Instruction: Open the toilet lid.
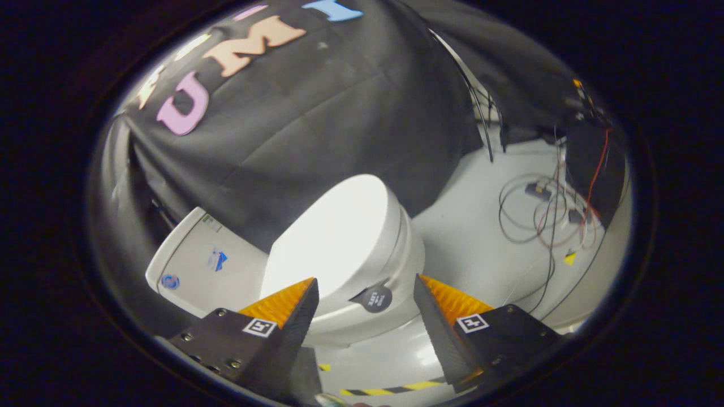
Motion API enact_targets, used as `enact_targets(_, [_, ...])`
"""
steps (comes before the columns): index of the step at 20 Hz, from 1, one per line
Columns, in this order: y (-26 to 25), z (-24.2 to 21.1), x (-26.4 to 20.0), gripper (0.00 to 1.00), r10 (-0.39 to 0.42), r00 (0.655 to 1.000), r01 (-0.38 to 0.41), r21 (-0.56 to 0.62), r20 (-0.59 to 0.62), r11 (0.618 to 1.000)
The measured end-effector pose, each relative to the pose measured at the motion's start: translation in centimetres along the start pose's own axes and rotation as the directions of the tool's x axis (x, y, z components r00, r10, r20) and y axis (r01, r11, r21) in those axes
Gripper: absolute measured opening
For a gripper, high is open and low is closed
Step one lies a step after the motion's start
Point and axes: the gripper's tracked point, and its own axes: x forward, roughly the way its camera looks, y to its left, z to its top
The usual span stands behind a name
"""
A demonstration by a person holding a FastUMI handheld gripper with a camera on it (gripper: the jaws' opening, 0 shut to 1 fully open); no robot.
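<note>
The toilet lid (334, 232) is down, lying flat and closed over the seat of a white toilet (396, 265) that stands on the pale floor (469, 243). The lid glares bright under the light. A small dark round tab (375, 298) sticks out from the front rim of the lid, just ahead of the gap between the fingers and nearer the right finger. The gripper (365, 297) is open, its two fingers spread wide apart and touching nothing; the left fingertip overlaps the near edge of the lid in the view, the right one sits beside the bowl's front. Behind the lid, the white cistern (198, 265) carries a few small stickers on its top. The black cloth wall (317, 113) hangs close behind the toilet. On the floor beyond the bowl, towards the far right corner, loose cables (537, 217) coil, black and red, beside a dark box (591, 164). A strip of yellow-and-black tape (390, 389) lies on the floor below the fingers.
</note>
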Motion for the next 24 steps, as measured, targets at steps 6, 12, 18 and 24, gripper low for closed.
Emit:
enact_targets(6, [-0.8,-1.9,3.7,0.97,-0.01,0.995,0.035,0.256,-0.1,0.966])
enact_targets(12, [-2.9,-2.9,6.6,0.84,-0.053,0.986,0.101,0.306,-0.161,0.947])
enact_targets(18, [-1.6,-5.0,8.3,0.32,0.019,0.978,0.058,0.355,-0.21,0.933])
enact_targets(24, [-1.4,-4.6,8.6,0.12,0.054,0.983,0.006,0.32,-0.177,0.948])
